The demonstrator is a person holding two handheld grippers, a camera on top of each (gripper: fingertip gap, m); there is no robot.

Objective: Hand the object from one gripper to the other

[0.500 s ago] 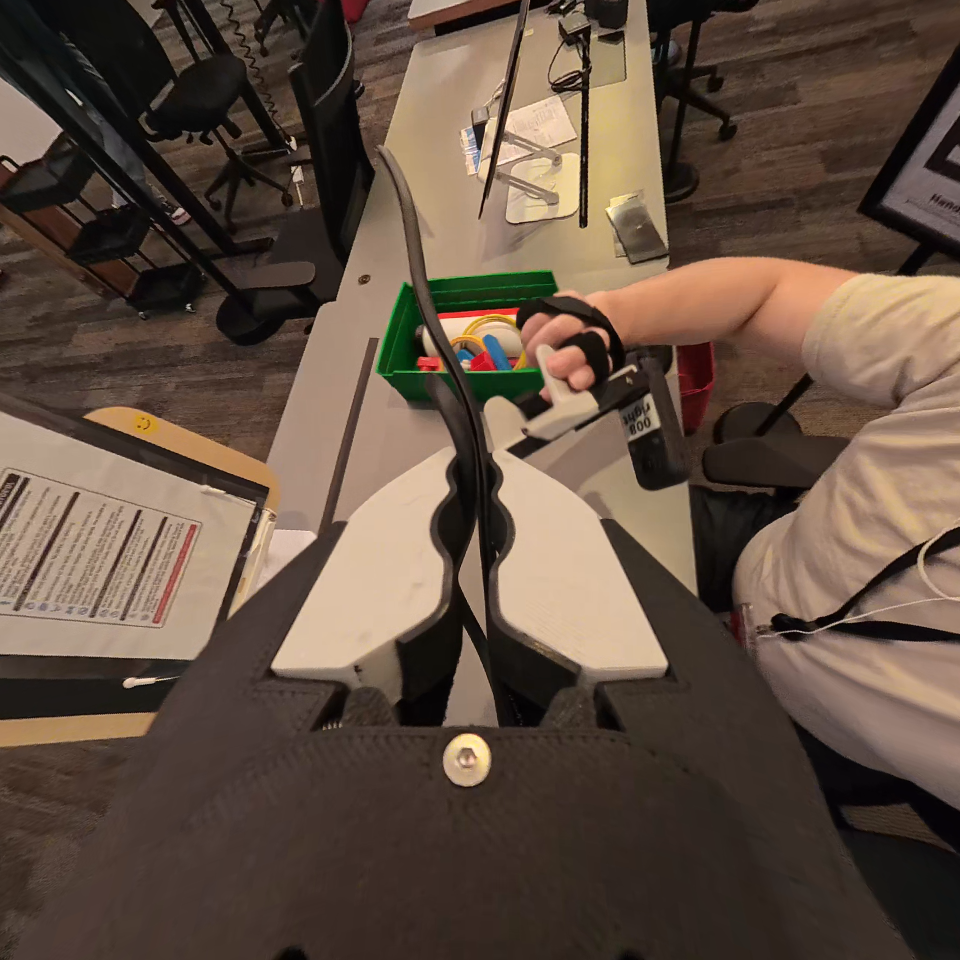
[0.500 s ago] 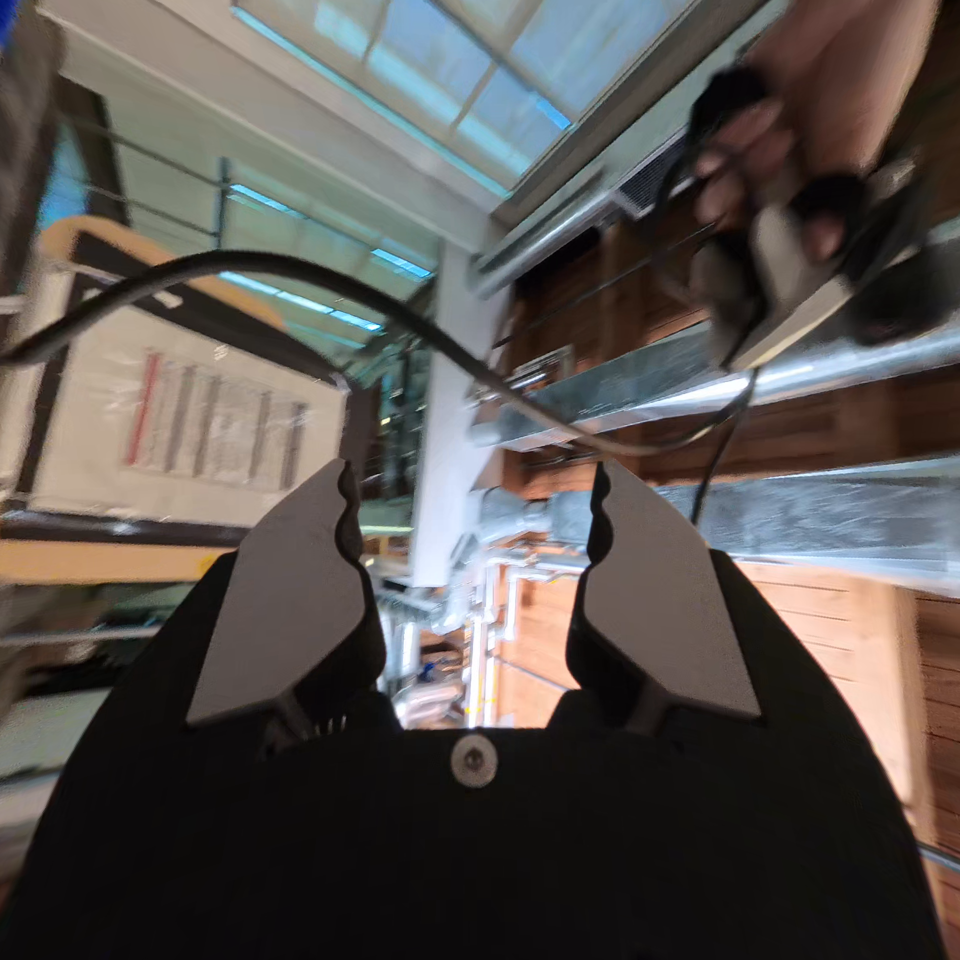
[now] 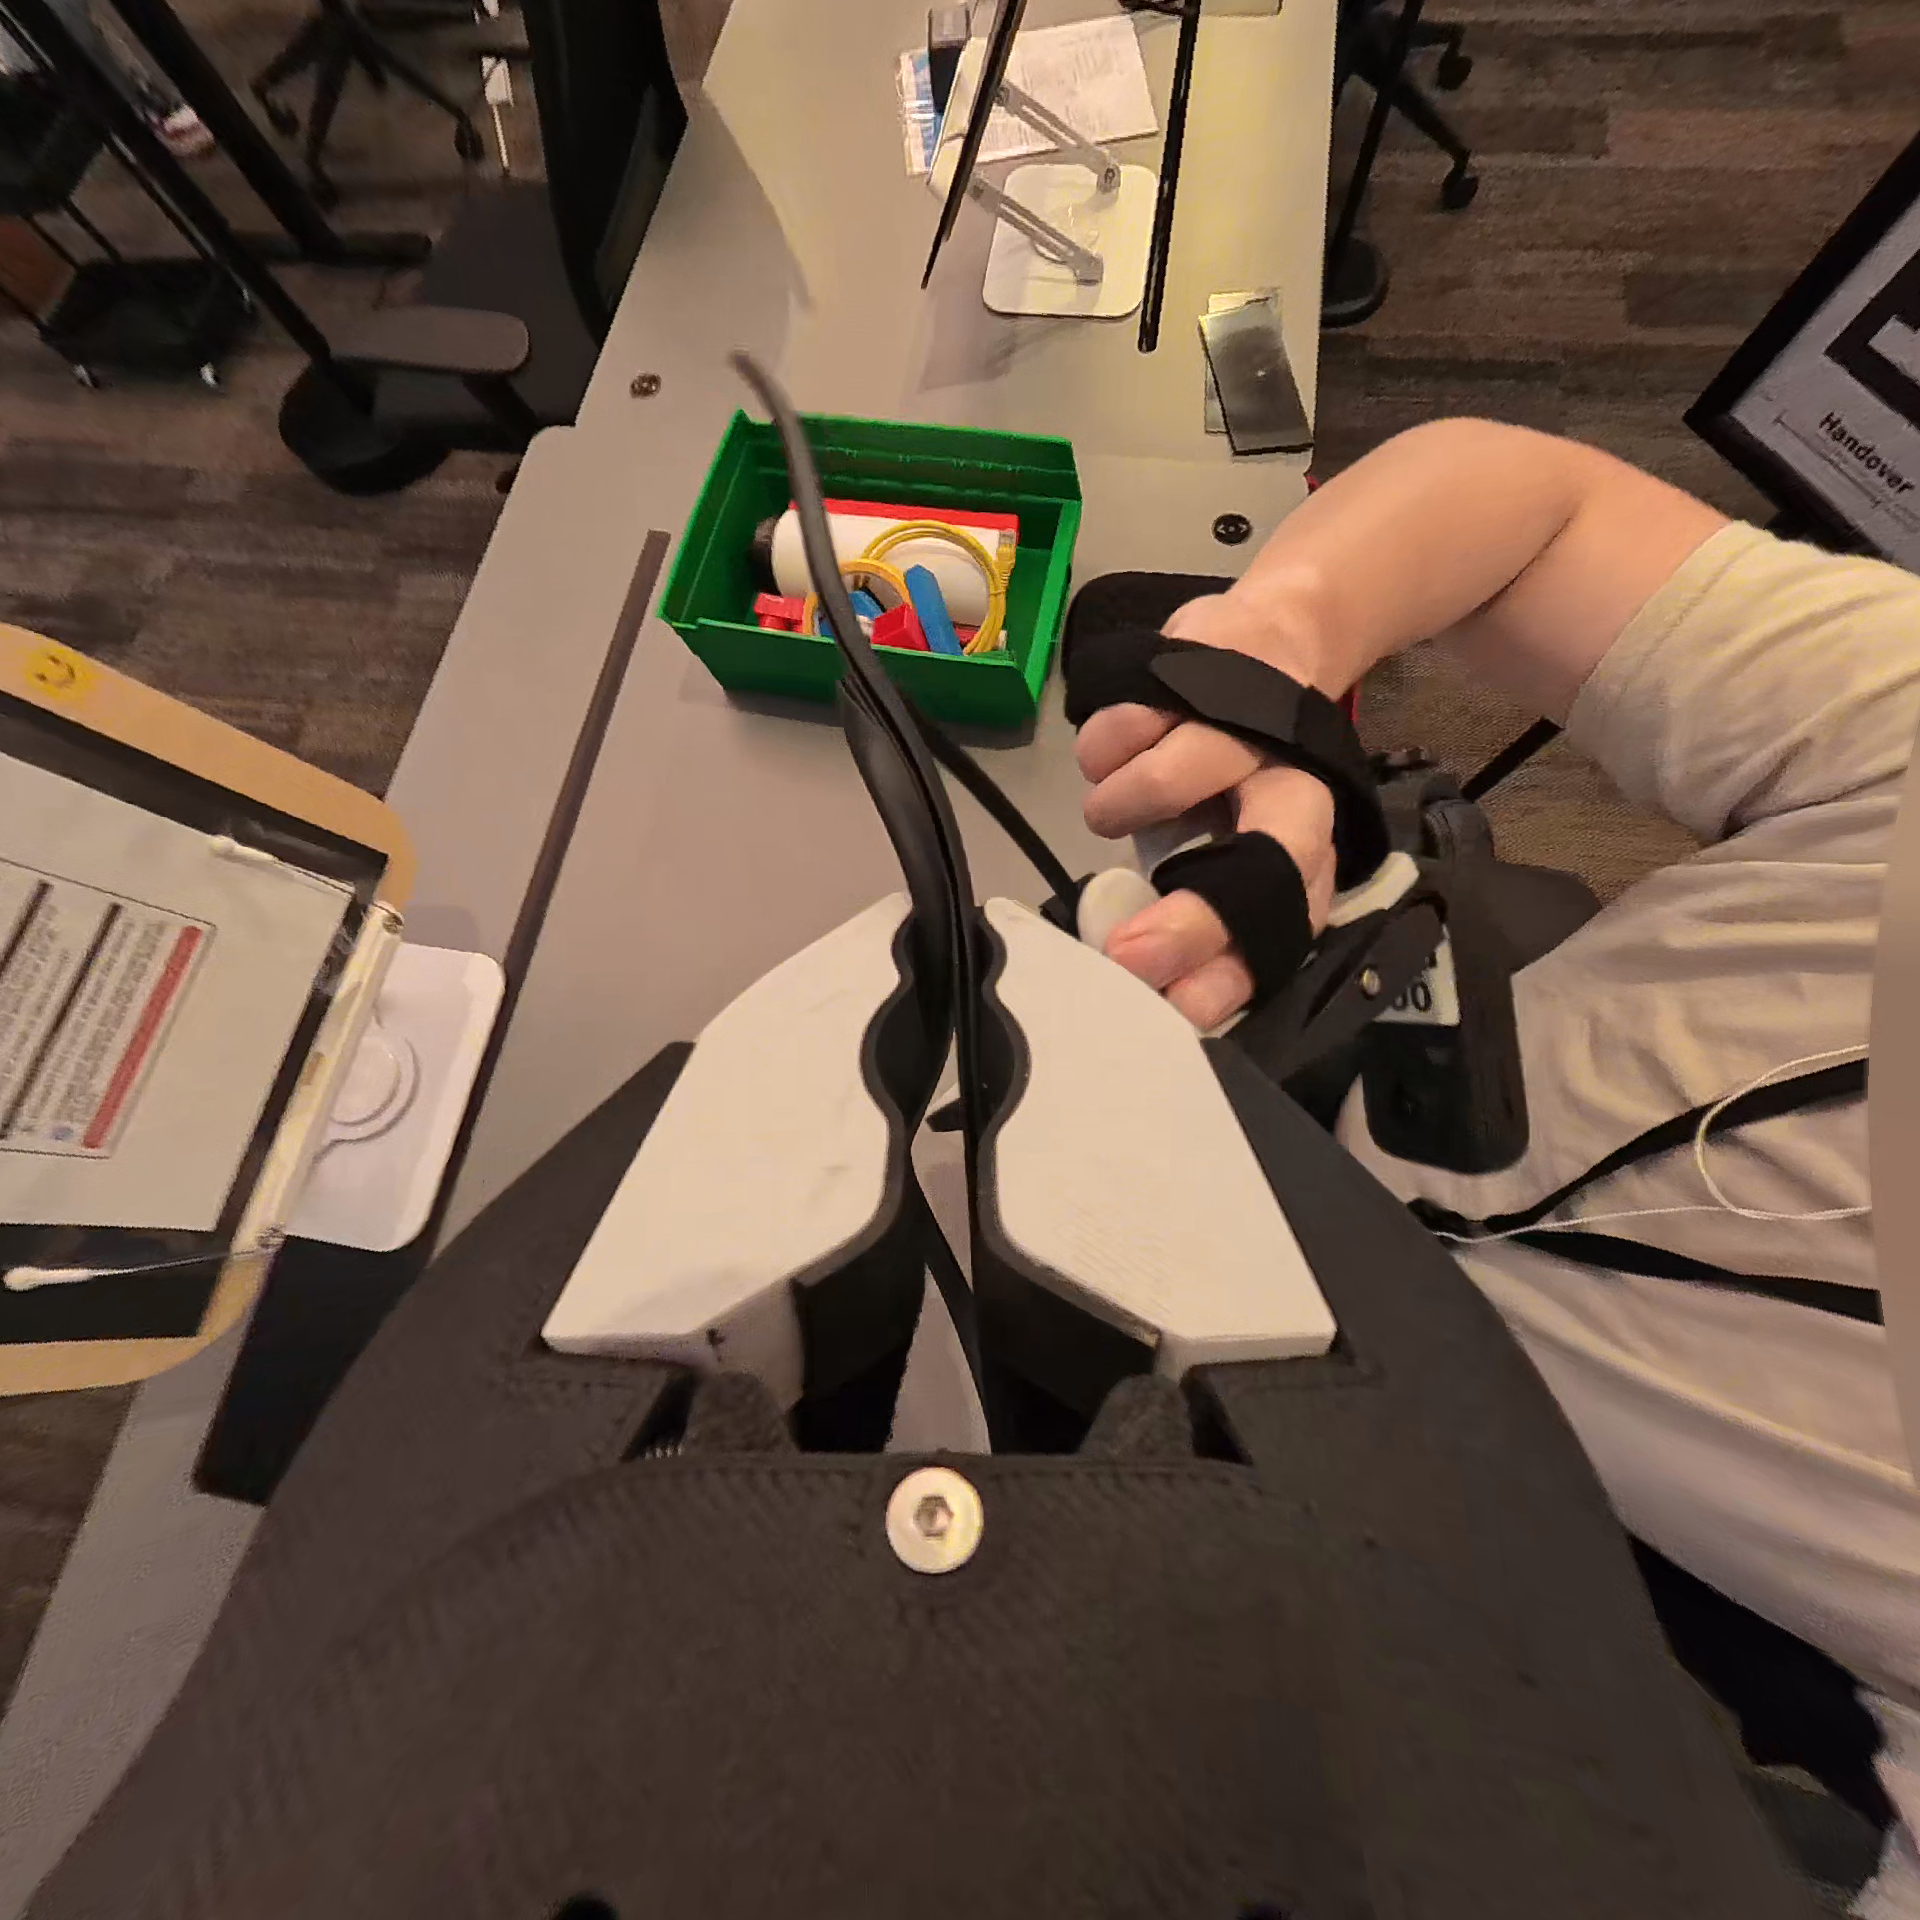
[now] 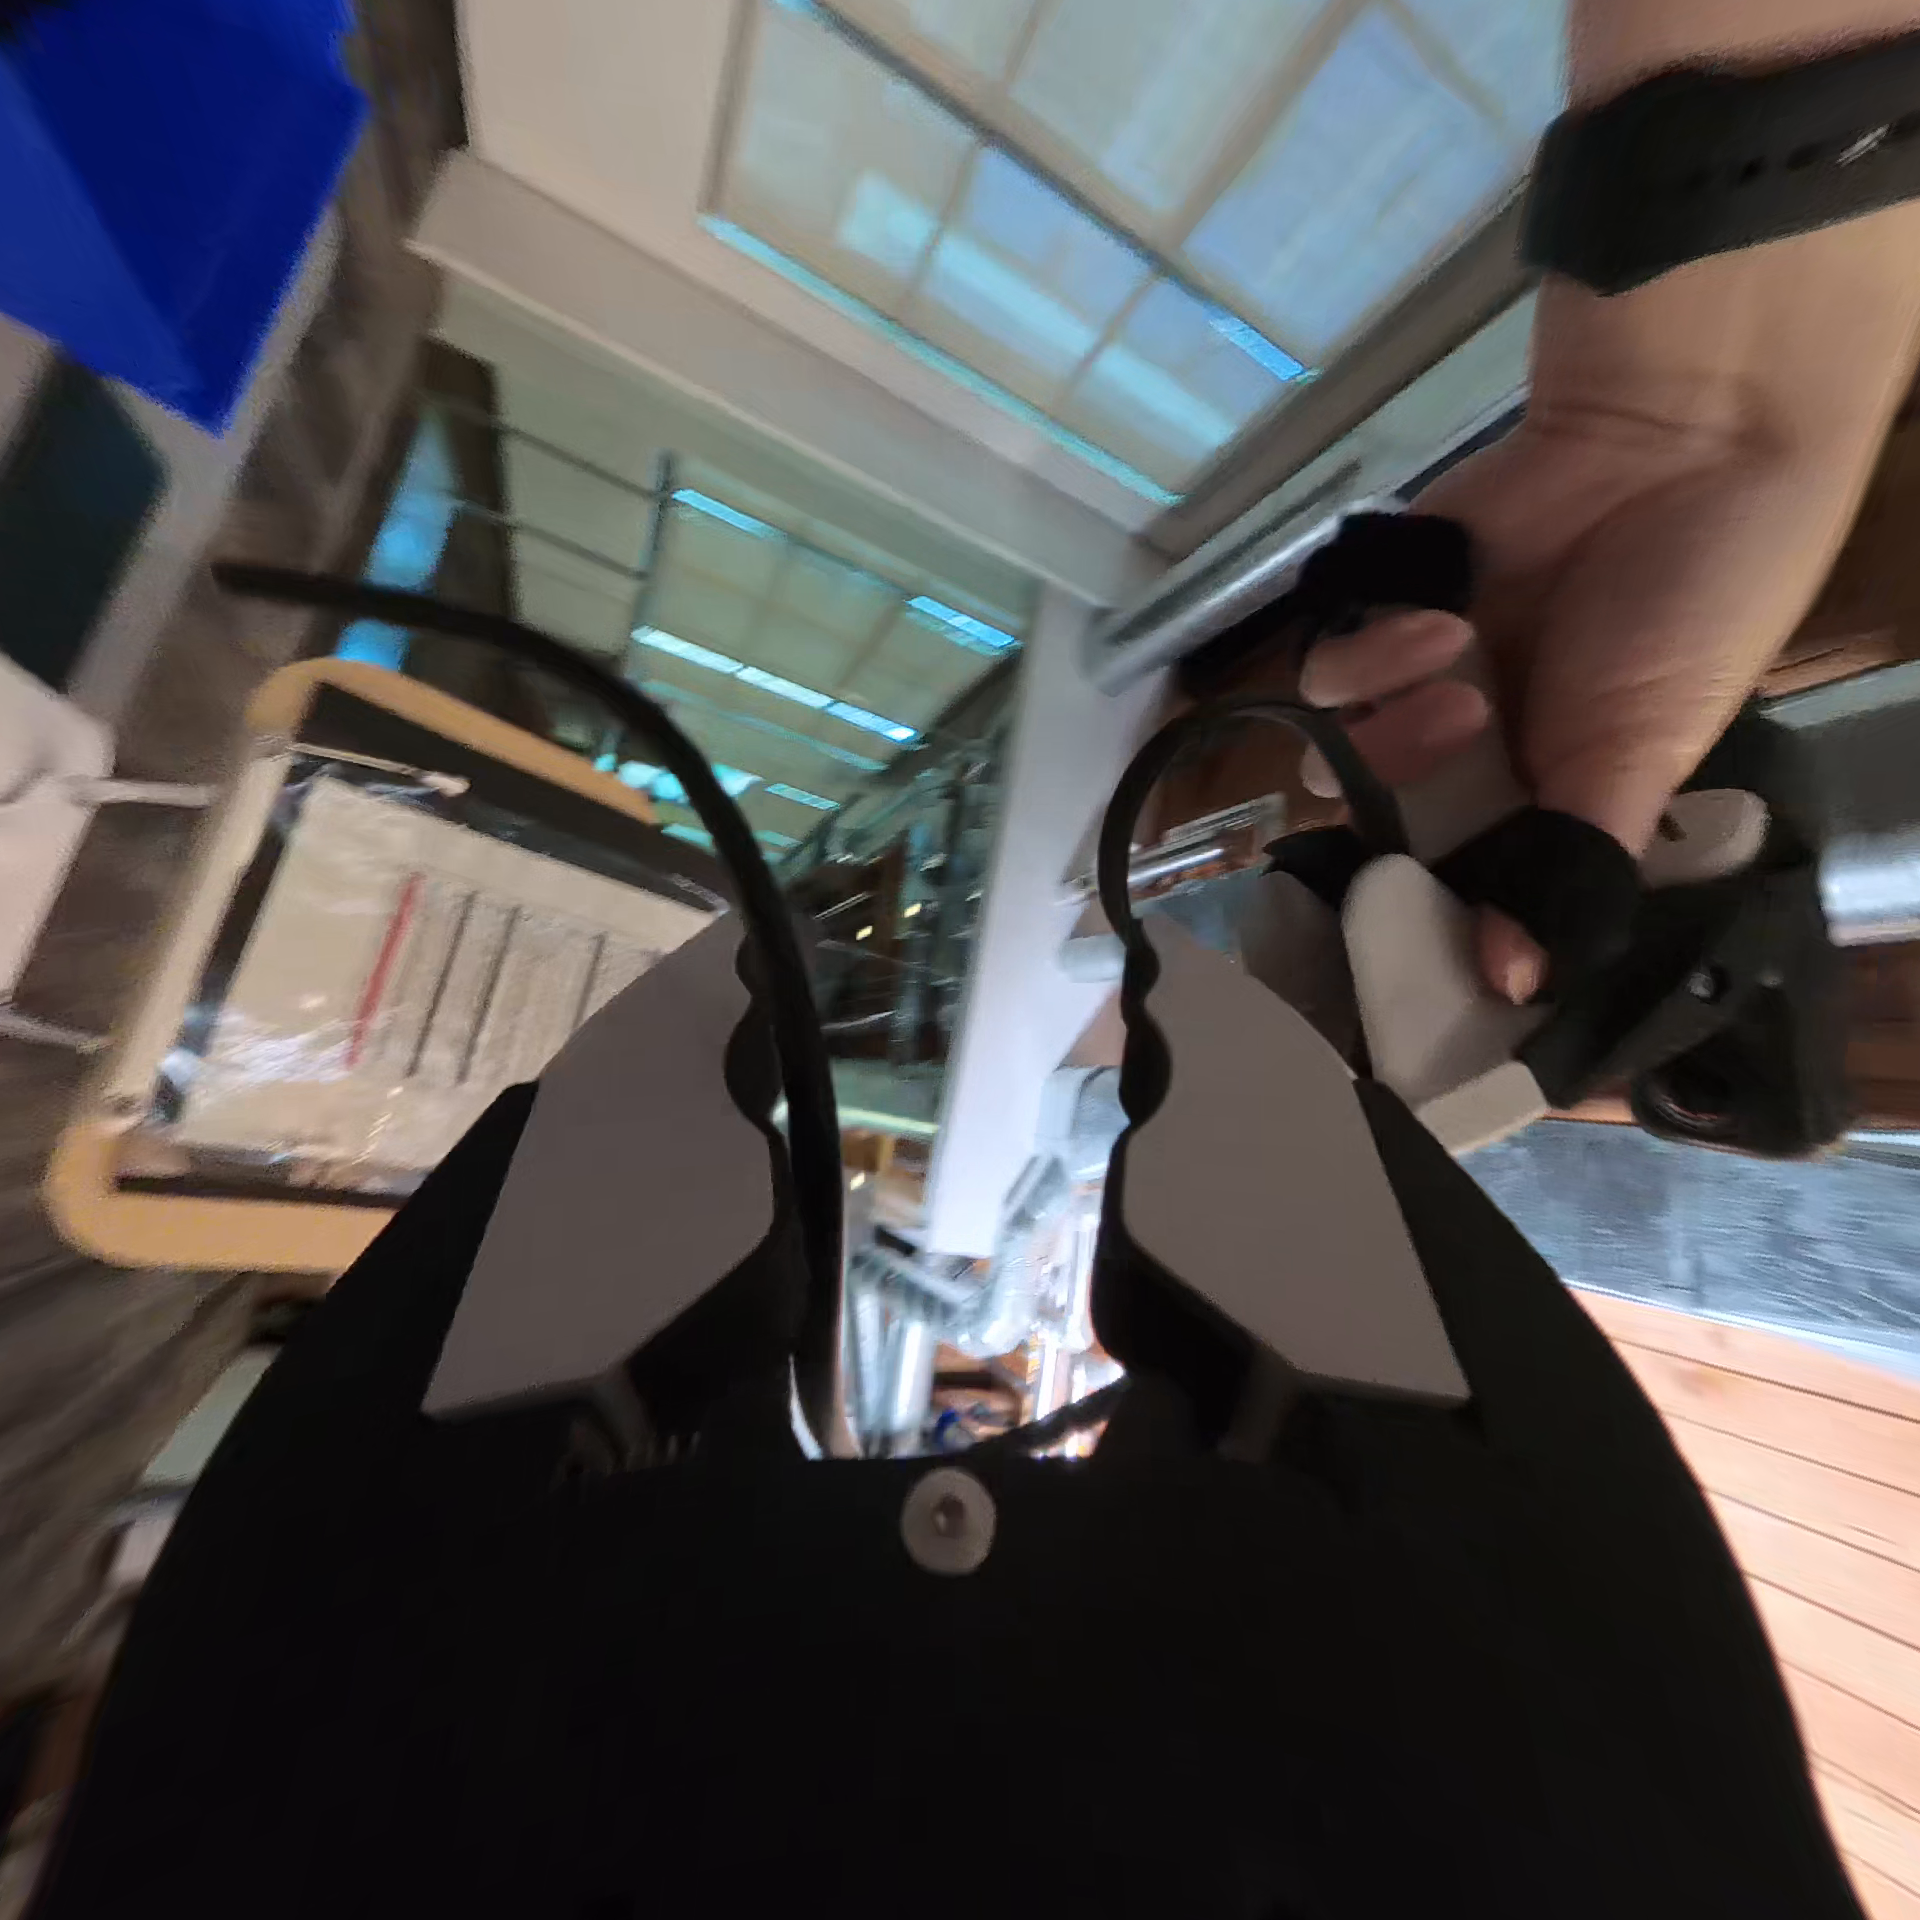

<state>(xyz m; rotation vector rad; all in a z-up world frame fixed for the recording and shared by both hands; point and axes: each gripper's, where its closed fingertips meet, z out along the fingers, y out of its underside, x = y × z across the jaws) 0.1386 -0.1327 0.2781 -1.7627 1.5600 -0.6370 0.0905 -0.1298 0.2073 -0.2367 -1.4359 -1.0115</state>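
Note:
A black cable [image 3: 914, 790] is the object. My left gripper [image 3: 948, 920] is shut on it above the grey table [image 3: 665, 852], and the cable's free end curves up and away over the green bin. My right gripper [image 3: 1112, 904], held by a hand, sits close to the right of the left fingertips. In the right wrist view my right gripper [image 4: 940, 935] is open. The cable [image 4: 686, 758] arcs down between its fingers, close beside the left finger and not clamped. The left gripper [image 4: 1413, 956] shows at the right there, in a hand.
A green bin [image 3: 904, 681] with coloured toys, a yellow cable and a white cylinder stands on the table just beyond the grippers. A framed sheet on a wooden board [image 3: 156, 987] lies at the left. The person's torso [image 3: 1662, 1143] is at the right.
The right gripper has come in closer to the left one, and the cable now runs between its open fingers. The left gripper still clamps the cable.

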